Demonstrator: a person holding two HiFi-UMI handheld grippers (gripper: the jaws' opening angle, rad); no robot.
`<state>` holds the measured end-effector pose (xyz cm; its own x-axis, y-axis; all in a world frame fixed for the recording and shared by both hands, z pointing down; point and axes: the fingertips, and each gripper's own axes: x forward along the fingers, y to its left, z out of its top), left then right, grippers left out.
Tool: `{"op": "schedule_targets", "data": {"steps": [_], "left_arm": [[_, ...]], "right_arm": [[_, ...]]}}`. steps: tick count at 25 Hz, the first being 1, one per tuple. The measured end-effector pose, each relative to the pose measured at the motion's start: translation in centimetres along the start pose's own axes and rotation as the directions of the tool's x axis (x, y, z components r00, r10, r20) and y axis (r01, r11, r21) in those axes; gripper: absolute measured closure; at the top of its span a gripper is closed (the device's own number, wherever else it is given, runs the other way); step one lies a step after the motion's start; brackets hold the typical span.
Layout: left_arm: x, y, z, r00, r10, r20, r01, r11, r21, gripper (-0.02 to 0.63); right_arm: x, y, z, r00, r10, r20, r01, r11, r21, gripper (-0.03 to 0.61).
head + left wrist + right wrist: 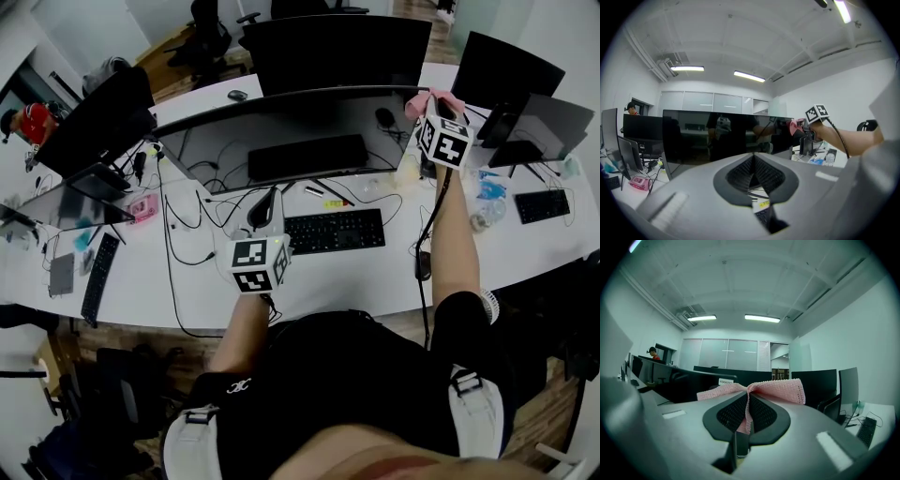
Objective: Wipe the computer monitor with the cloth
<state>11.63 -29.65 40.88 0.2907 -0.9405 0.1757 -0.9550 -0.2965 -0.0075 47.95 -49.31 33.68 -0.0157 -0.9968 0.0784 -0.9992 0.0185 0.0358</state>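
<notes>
**Cloth (780, 390) at monitor's (281, 122) right end**

Right claw (746, 404) pinches the pink cloth, raised by the monitor's right end. Left claw (753, 164) is closed, empty, above the bench (319, 272). Only a thin fold is gripped: dragging could pull it free, and the bare claw would scrape the screen.

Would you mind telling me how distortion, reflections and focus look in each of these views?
Head view: fisheye curves the desk edge; light is even. Left gripper view: black vignette at the corners, and the dark monitor reflects the room like a mirror. Right gripper view: same vignette, cloth sharp, ceiling lights bright.
</notes>
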Motion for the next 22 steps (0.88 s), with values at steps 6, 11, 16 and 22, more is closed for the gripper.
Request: {"op": "schedule_targets", "data": {"steps": [6,11,16,22], "left_arm": [[0.4,-0.8,-0.5,1.000,-0.012,-0.016,0.012,1.000,0.003,0.565],[0.9,-1.2,-0.9,0.999,-0.015,-0.031,0.015,1.000,0.004,0.565],[1.1,-1.2,-1.5,0.999,-0.010,-0.048,0.010,1.000,-0.001,0.565],[1.4,-0.9,-2.5,0.997,0.007,-0.071,-0.008,1.000,-0.014,0.565]], "right_arm": [[0.1,0.6,-3.0,0.998,0.050,-0.030,-0.051,0.998,-0.028,0.569],[0.3,0.9,-5.3,0.996,0.078,-0.050,-0.079,0.997,-0.023,0.569],[0.7,1.1,-7.4,0.995,0.093,-0.034,-0.097,0.985,-0.144,0.571],[1.3,1.5,-11.4,0.983,0.157,-0.096,-0.177,0.949,-0.260,0.571]]}}
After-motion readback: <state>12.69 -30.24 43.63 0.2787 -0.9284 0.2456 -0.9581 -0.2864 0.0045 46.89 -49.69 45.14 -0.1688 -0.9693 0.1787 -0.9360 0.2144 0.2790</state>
